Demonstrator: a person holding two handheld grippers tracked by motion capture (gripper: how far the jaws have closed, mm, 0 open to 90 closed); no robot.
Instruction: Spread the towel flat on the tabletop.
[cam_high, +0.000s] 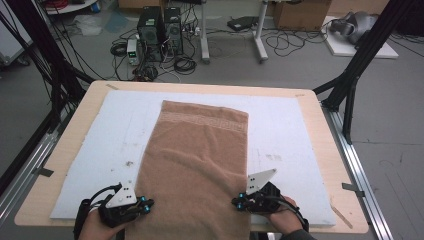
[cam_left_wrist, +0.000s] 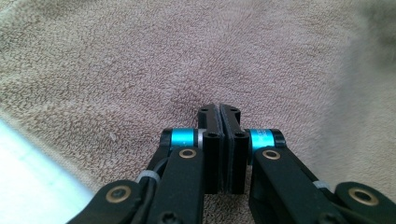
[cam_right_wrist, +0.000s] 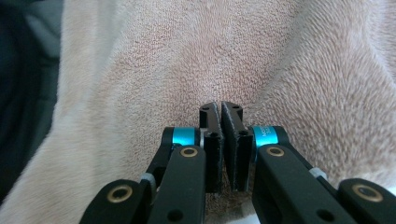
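Observation:
A brown terry towel (cam_high: 195, 155) lies lengthwise on a white mat (cam_high: 285, 125), its patterned border at the far end. My left gripper (cam_high: 150, 203) is at the towel's near left edge and my right gripper (cam_high: 235, 202) at its near right edge. In the left gripper view the jaws (cam_left_wrist: 219, 108) are pressed together, and the towel (cam_left_wrist: 140, 56) puckers toward their tips. In the right gripper view the jaws (cam_right_wrist: 220, 106) are closed on a pinch of towel (cam_right_wrist: 187, 46), with folds fanning out from them. A hand holds each gripper at the table's near edge.
The mat covers most of a wooden table (cam_high: 327, 165). Black frame struts (cam_high: 360, 65) rise at the back right and back left. On the floor beyond the table stand computer towers (cam_high: 160, 30) with cables, and cardboard boxes (cam_high: 300, 12).

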